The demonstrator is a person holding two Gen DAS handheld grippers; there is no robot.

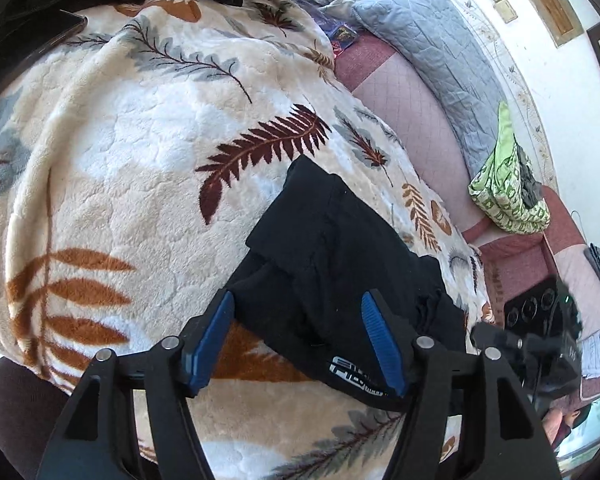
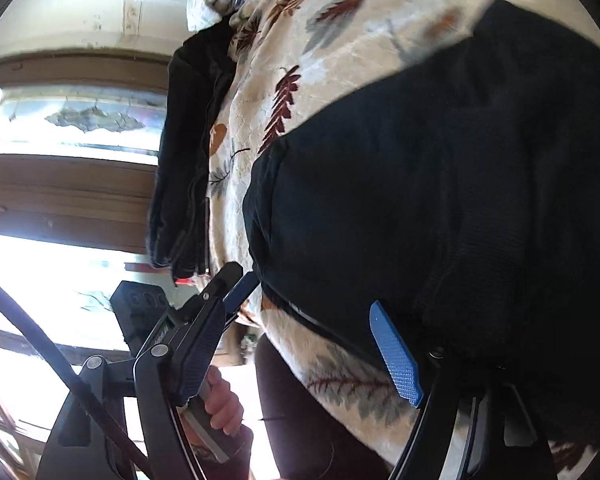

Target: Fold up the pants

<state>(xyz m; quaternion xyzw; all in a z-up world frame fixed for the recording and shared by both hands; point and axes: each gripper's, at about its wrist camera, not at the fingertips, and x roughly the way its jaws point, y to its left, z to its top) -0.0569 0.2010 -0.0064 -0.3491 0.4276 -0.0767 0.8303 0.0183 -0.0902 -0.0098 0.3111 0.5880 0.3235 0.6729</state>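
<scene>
Black pants (image 1: 332,248) lie bunched on a cream blanket with a leaf print (image 1: 140,160); a white logo shows near their lower edge. My left gripper (image 1: 298,308) is open, its blue pads either side of the pants' near edge, just above the cloth. In the right wrist view the pants (image 2: 440,184) fill the right half. My right gripper (image 2: 314,296) is open, its right pad (image 2: 396,356) against the pants' hem. The other gripper (image 2: 188,344) and the hand holding it show at lower left.
A dark jacket (image 2: 188,152) lies at the blanket's far edge. A pink quilted sheet (image 1: 412,120), a grey pillow (image 1: 432,48) and a green patterned cloth bag (image 1: 504,184) lie beyond the blanket. A window (image 2: 60,120) is at left in the right wrist view.
</scene>
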